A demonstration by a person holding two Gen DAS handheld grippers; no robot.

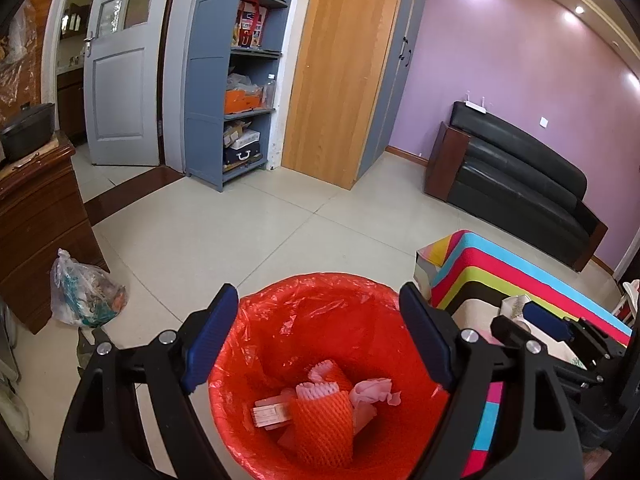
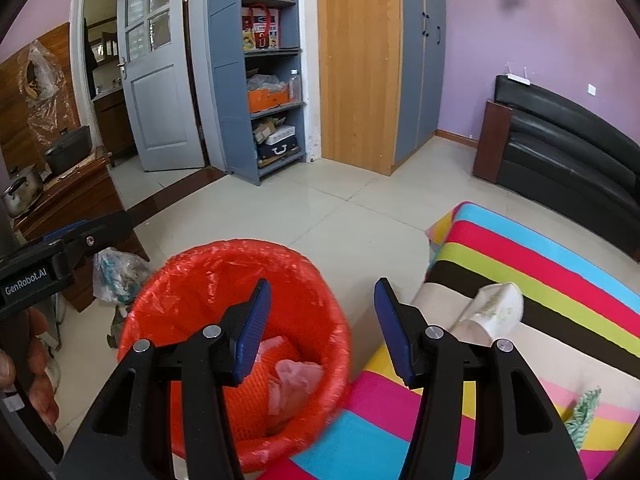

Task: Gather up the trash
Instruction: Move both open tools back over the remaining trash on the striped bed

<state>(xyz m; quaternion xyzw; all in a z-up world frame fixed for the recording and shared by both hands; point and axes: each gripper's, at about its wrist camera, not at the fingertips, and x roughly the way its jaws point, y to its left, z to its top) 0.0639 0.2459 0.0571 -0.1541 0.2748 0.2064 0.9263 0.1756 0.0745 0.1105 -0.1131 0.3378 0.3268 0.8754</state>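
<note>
My left gripper [image 1: 316, 344] hangs wide open and empty over the red bin [image 1: 256, 412]; my right gripper [image 2: 322, 330], also open and empty, sits beside it, near the tissue pack [image 2: 494, 310] on the striped cloth [image 2: 520, 248]. A careless reach could tip the bin.
</note>
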